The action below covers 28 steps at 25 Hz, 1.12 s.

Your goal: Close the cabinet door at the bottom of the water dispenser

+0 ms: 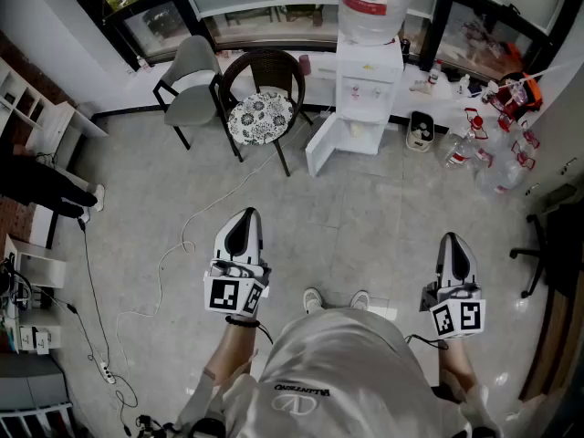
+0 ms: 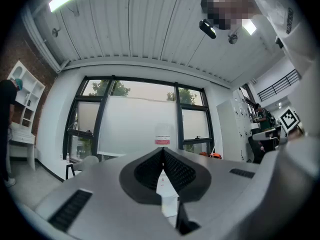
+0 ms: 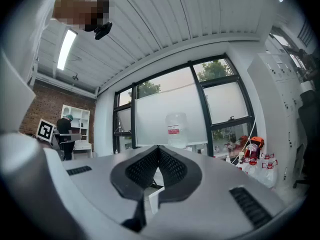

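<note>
A white water dispenser (image 1: 369, 88) with a clear bottle (image 1: 372, 3) on top stands against the window wall. Its bottom cabinet door (image 1: 321, 146) hangs open, swung out to the left. My left gripper (image 1: 243, 229) and right gripper (image 1: 453, 250) are held level over the floor, well short of the dispenser, both shut and empty. In the left gripper view the jaws (image 2: 162, 159) meet in front of the bottle (image 2: 162, 142). In the right gripper view the shut jaws (image 3: 158, 156) sit just below the bottle (image 3: 176, 129) and the open door (image 3: 154, 200) shows low between them.
A dark wicker chair (image 1: 262, 103) with a patterned cushion and a grey chair (image 1: 190, 85) stand left of the dispenser. A small bin (image 1: 420, 132) and several bottles (image 1: 474, 149) lie to its right. A white cable (image 1: 160, 272) trails across the floor. Another person (image 1: 36, 185) stands at far left.
</note>
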Tool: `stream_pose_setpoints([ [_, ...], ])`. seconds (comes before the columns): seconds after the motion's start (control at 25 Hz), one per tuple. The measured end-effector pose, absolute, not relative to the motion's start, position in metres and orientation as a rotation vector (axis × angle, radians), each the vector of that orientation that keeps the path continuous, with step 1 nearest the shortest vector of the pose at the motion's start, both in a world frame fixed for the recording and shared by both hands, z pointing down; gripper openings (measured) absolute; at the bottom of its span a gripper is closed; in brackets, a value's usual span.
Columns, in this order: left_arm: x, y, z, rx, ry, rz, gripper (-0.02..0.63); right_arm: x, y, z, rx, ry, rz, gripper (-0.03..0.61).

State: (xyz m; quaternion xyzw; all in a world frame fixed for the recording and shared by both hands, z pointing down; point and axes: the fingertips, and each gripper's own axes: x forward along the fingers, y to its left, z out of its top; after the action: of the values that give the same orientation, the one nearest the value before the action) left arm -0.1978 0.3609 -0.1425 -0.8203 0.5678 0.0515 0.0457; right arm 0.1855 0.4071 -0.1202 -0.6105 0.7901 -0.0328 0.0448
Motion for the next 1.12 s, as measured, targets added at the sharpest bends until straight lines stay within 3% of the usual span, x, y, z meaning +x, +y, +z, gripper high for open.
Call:
stream_pose_setpoints([
  [0.44, -0.203, 0.365, -0.142, -2.513, 1.73, 0.171, -0.002, 0.166, 0.405, -0.122, -1.8, 2.446, -0.117, 0.017],
  [1.12, -0.269, 0.374, -0.121, -2.558, 1.697, 0.168, -0.002, 0.075, 0.408, -0.121, -1.778, 2.511, -0.047, 0.017],
])
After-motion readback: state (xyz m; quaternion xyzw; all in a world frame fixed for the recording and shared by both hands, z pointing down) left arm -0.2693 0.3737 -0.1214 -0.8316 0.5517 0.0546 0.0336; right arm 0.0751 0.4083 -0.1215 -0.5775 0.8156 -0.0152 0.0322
